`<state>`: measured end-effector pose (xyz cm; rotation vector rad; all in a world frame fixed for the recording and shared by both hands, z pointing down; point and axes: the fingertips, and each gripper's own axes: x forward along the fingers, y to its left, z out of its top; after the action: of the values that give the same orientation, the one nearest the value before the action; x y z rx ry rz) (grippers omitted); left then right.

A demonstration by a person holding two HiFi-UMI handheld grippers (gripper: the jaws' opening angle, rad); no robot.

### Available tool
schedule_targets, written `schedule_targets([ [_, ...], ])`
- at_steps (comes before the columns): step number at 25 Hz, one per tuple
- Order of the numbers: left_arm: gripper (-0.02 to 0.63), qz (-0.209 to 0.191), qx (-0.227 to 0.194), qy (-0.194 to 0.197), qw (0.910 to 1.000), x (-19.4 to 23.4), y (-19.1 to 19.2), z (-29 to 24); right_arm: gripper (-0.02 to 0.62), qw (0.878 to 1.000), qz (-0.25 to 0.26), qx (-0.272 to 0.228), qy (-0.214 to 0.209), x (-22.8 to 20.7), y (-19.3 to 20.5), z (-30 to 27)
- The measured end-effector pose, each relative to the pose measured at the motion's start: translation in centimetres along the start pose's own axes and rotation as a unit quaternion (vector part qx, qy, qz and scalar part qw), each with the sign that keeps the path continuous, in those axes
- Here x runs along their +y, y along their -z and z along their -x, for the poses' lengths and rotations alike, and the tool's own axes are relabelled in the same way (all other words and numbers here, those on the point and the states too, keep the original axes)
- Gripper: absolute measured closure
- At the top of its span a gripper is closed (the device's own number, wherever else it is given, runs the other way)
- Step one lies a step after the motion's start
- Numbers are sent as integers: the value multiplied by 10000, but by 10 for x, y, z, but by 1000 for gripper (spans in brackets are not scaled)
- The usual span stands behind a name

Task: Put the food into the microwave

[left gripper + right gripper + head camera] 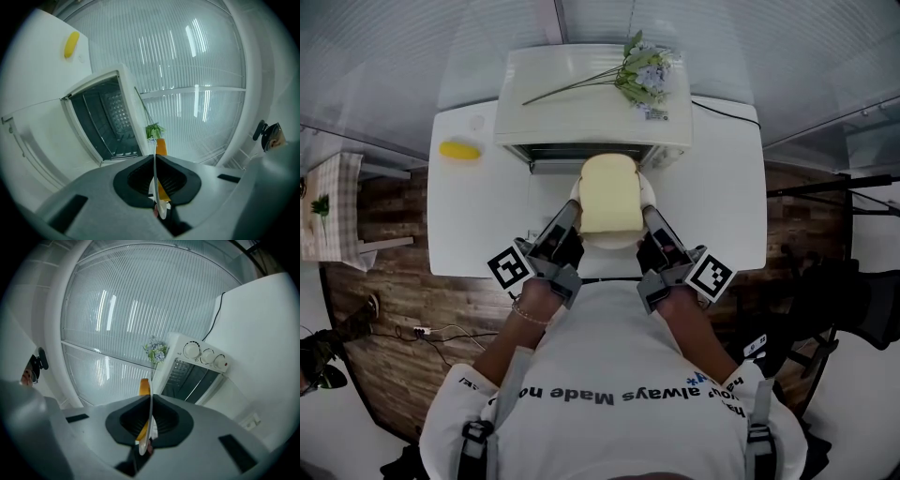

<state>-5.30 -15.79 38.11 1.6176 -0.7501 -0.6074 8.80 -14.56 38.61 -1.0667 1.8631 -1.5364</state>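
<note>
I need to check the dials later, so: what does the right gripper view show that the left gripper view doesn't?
Only the right gripper view shows three round white control knobs on the white microwave and a black cable near it. Only the left gripper view shows the small yellow oval item on the white table and the microwave's dark open chamber. Both show the pale flower sprig, and the right hand-held gripper or left hand-held gripper shut on the round white plate's thin rim, with the bread slice's orange crust beyond.
</note>
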Motion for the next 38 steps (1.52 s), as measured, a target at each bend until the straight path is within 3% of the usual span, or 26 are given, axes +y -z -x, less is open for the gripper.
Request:
schedule_targets([
  [9,588,38,129,-286,9995,43,-4,6,574,9997,-34,152,178,-33,20,-13],
  [23,588,25,264,-428,9987,103,-12,-6,572,9984,-7,221,515,-91,27,-38],
  [38,588,-238,371,-707,9965,167,-42,-47,572,9957,104,244,885,-150,8,-91],
])
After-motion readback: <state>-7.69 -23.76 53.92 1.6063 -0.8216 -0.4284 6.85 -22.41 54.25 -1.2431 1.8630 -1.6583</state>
